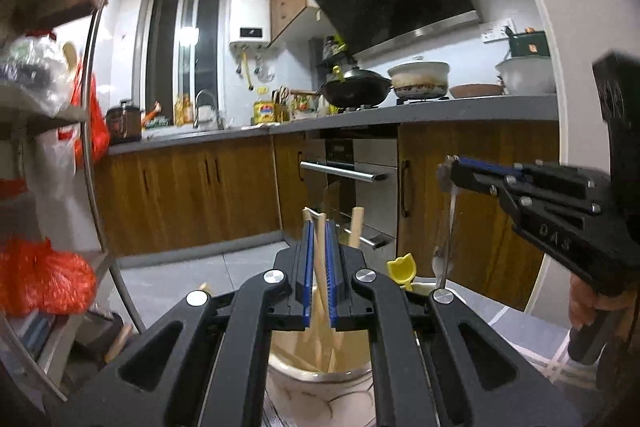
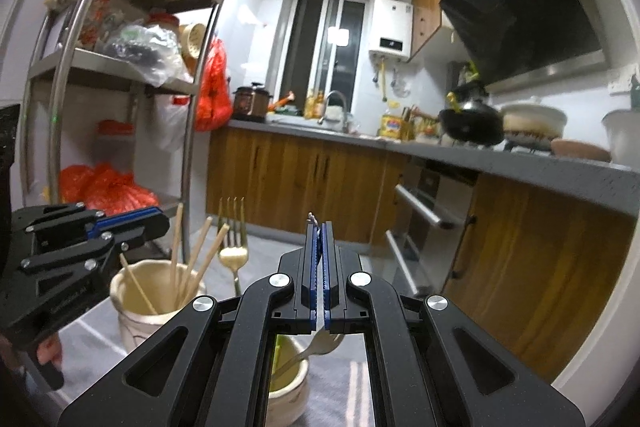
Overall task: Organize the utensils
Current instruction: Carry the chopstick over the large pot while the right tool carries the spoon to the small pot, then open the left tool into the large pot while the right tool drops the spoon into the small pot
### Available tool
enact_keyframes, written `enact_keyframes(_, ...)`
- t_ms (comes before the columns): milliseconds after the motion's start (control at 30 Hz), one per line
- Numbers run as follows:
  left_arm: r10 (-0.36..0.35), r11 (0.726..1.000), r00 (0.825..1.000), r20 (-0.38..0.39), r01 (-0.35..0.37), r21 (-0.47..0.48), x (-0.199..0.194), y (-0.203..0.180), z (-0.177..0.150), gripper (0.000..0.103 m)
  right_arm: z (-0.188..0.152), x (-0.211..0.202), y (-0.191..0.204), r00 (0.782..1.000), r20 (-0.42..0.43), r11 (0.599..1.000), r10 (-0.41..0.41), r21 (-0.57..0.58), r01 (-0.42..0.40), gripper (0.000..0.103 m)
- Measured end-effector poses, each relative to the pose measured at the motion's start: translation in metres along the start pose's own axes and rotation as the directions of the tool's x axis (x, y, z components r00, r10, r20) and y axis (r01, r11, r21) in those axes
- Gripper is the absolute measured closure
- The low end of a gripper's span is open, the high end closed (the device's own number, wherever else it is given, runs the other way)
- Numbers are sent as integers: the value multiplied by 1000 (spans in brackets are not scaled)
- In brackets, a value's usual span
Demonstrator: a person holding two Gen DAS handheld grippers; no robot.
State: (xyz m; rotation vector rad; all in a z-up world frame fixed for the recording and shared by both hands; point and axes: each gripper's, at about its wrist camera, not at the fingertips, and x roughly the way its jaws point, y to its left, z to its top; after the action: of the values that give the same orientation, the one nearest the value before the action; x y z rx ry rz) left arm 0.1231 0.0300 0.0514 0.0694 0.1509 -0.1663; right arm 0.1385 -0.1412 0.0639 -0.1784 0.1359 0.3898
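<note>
Pale wooden chopsticks (image 2: 176, 247) in cream jar (image 2: 136, 301)

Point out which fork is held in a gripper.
The silver fork, clamped by its handle in the right gripper, over the lower cup. The gold fork stands free beside the chopstick cup.

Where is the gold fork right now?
In the right wrist view the gold fork stands upright, tines up, at lower left, just right of the cream jar of chopsticks.
</note>
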Motion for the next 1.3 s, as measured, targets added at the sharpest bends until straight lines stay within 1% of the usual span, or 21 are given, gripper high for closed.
enact_keyframes(133, 3, 1000, 1000, -1, -3, -10, 0, 4, -2, 98, -9, 9, 0, 999, -45, 1000, 30, 9, -30, 100)
enact_keyframes(233, 3, 1000, 1000, -17, -3, -12, 4, 4, -4, 98, -14, 18, -3, 996, -76, 999, 46, 32, -44, 100)
enact_keyframes(400, 5, 1000, 999, -40, -6, -16, 9, 6, -8, 98, -22, 33, -2, 990, -132, 998, 52, 42, -47, 100)
enact_keyframes(533, 2, 1000, 999, -52, -2, -15, 11, 7, -9, 98, -24, 36, -5, 988, -143, 997, 52, 62, -44, 100)
enact_keyframes(600, 2, 1000, 999, -52, -2, -14, 11, 6, -9, 98, -24, 35, -7, 988, -139, 996, 67, 75, -57, 100)
enact_keyframes(667, 2, 1000, 999, -53, -3, -12, 11, 6, -9, 98, -23, 33, -8, 989, -132, 995, 69, 78, -59, 90)
enact_keyframes(733, 0, 1000, 999, -51, -1, -12, 10, 6, -7, 98, -20, 28, -11, 991, -108, 992, 85, 97, -74, 84)
enact_keyframes(833, -1, 1000, 999, -44, 0, -11, 5, 5, -4, 98, -15, 21, -13, 993, -73, 990, 90, 117, -81, 83)
enact_keyframes(900, -5, 1000, 999, -41, 5, -12, 1, 3, -1, 98, -11, 14, -16, 995, -50, 989, 87, 128, -80, 79)
enact_keyframes(933, -6, 1000, 999, -41, 6, -10, -1, 2, 1, 98, -9, 10, -18, 996, -39, 988, 83, 135, -77, 73)
enact_keyframes(967, -10, 1000, 999, -41, 10, -7, -4, 1, 3, 98, -8, 5, -20, 997, -23, 987, 77, 147, -73, 64)
enact_keyframes(1033, -15, 1000, 999, -39, 15, 2, -9, -2, 7, 98, -4, -6, -25, 997, 0, 981, 79, 178, -77, 59)
enact_keyframes(1067, -14, 1000, 999, -38, 14, 8, -12, -4, 9, 98, -3, -9, -26, 997, 4, 979, 80, 186, -79, 51)
enact_keyframes(1100, -13, 1000, 999, -38, 14, 11, -13, -6, 11, 98, -2, -15, -28, 997, 13, 977, 81, 197, -82, 46)
enact_keyframes(1167, -12, 1000, 999, -43, 12, 16, -18, -8, 15, 97, 0, -22, -30, 997, 21, 975, 79, 209, -82, 23)
enact_keyframes(1200, -9, 1000, 999, -47, 10, 17, -20, -9, 17, 96, 1, -25, -32, 997, 23, 973, 79, 215, -82, 20)
enact_keyframes(1267, 6, 1000, 999, -53, -5, 17, -26, -10, 19, 84, 2, -35, -36, 997, 33, 969, 73, 235, -79, 9)
enact_keyframes(1300, 15, 1000, 999, -51, -14, 11, -29, -10, 19, 65, 2, -39, -38, 997, 36, 967, 66, 244, -72, 7)
